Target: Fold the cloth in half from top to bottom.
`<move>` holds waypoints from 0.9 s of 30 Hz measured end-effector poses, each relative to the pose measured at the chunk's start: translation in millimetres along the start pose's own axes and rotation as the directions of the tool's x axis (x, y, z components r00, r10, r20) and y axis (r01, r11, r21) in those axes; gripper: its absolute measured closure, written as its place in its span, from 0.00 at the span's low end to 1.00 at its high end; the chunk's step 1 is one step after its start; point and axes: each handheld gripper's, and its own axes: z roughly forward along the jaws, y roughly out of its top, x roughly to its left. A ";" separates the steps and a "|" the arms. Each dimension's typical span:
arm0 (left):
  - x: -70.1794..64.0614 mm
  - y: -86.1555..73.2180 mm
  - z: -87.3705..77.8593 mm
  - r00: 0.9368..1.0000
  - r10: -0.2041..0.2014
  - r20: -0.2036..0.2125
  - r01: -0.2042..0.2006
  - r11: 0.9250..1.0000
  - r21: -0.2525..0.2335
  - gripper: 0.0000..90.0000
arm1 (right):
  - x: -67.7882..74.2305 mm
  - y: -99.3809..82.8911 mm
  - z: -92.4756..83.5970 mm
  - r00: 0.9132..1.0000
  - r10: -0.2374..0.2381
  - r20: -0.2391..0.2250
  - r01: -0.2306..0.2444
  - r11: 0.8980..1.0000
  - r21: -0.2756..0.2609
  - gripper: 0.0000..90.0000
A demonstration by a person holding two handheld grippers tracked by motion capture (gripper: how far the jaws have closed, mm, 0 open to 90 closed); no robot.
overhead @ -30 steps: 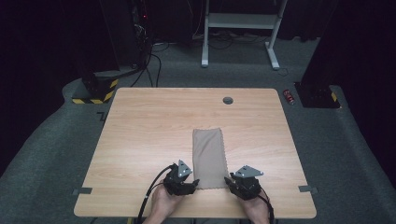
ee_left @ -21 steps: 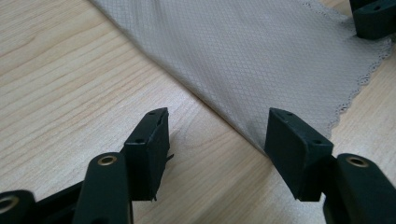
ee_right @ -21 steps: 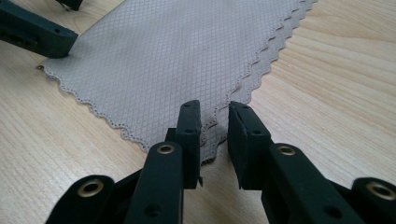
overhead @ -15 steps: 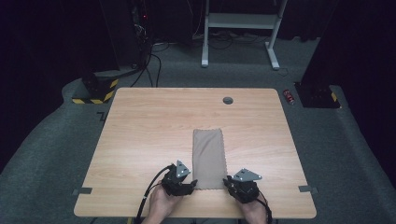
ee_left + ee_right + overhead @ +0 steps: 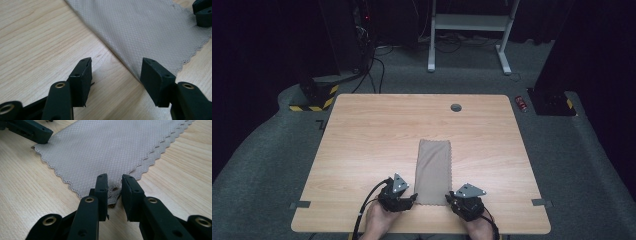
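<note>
Left gripper (image 5: 113, 72): low over table (image 5: 362, 135), jaws apart astride cloth (image 5: 434, 170) corner.
Right gripper (image 5: 114, 185): jaws narrowed, pinching cloth's scalloped corner.

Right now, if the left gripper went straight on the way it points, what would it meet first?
Most likely the near left corner of the grey cloth: the left gripper, open, already straddles its edge just above the table.

Dim lab or workshop, bare wooden table (image 5: 377, 130), grey carpet (image 5: 582, 165), floor cables (image 5: 374, 70), hazard-striped base (image 5: 312, 97)
</note>
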 end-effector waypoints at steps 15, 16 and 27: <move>19.0 2.3 -0.1 0.996 -0.059 0.071 0.059 0.998 0.005 0.45 | -10.5 4.7 3.9 0.999 -0.023 -0.034 0.023 1.000 0.003 0.75; 22.6 4.7 1.4 0.995 -0.071 0.075 0.071 0.997 0.007 0.44 | -12.7 6.3 4.9 0.999 -0.022 -0.025 0.022 1.000 0.000 0.75; 62.2 52.3 30.5 0.992 -0.112 0.063 0.111 0.994 0.012 0.46 | -42.5 21.0 25.6 0.997 0.046 0.066 -0.044 0.999 -0.021 0.69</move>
